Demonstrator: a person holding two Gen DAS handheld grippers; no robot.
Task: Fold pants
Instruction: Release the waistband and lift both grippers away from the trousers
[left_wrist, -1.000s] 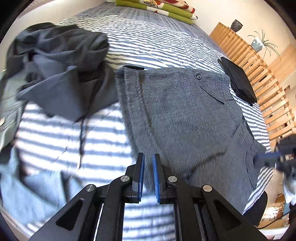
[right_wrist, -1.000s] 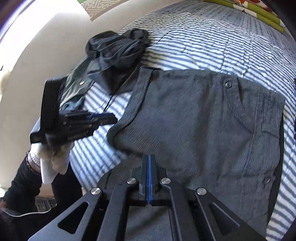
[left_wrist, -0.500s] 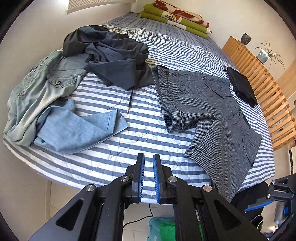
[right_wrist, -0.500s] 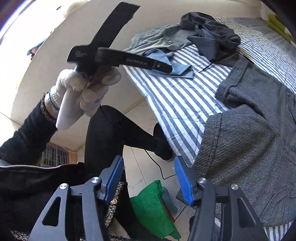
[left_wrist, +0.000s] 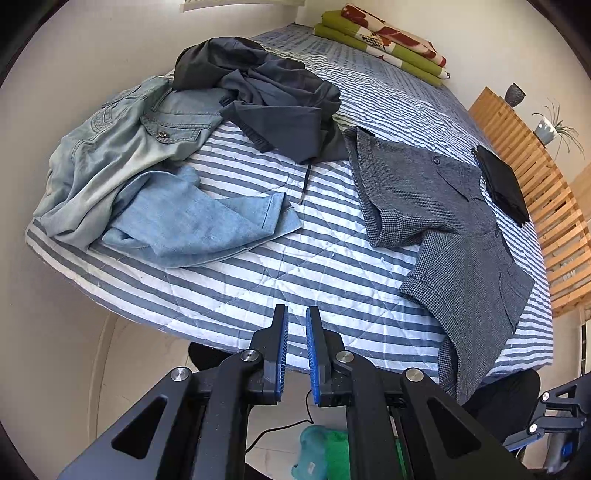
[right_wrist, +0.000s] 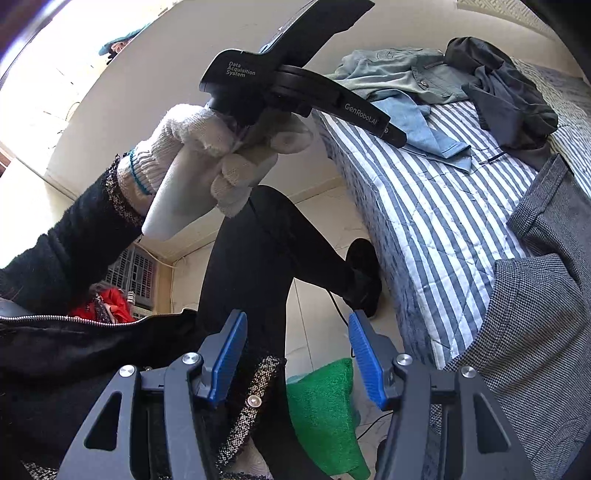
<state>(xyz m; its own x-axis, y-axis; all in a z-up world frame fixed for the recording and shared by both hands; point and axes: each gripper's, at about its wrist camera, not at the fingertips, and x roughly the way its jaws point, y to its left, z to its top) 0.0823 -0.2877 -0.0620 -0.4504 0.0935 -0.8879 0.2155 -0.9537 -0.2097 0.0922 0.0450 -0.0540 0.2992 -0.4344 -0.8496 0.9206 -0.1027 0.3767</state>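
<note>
The grey houndstooth pants (left_wrist: 443, 206) lie on the striped bed (left_wrist: 258, 266), folded over on themselves, one end hanging over the near edge. In the right wrist view the pants (right_wrist: 535, 314) fill the right side. My left gripper (left_wrist: 296, 314) hovers off the bed's near edge, to the left of the pants. Its jaws are shut to a thin slit with nothing between them. My right gripper (right_wrist: 295, 321) is open and empty over the floor, left of the bed. Above it, a white-gloved hand (right_wrist: 229, 147) holds the left gripper.
Light blue jeans (left_wrist: 122, 162) and a dark crumpled garment (left_wrist: 273, 99) lie on the bed's left and far part. A black folded item (left_wrist: 504, 184) rests by the wooden slats (left_wrist: 546, 206). A green bag (right_wrist: 325, 406) and the person's leg (right_wrist: 258, 258) are on the floor side.
Both grippers have pulled back from the pants to beyond the bed's edge. The right gripper has gone from shut to open and swung left toward the floor. The pants stay folded.
</note>
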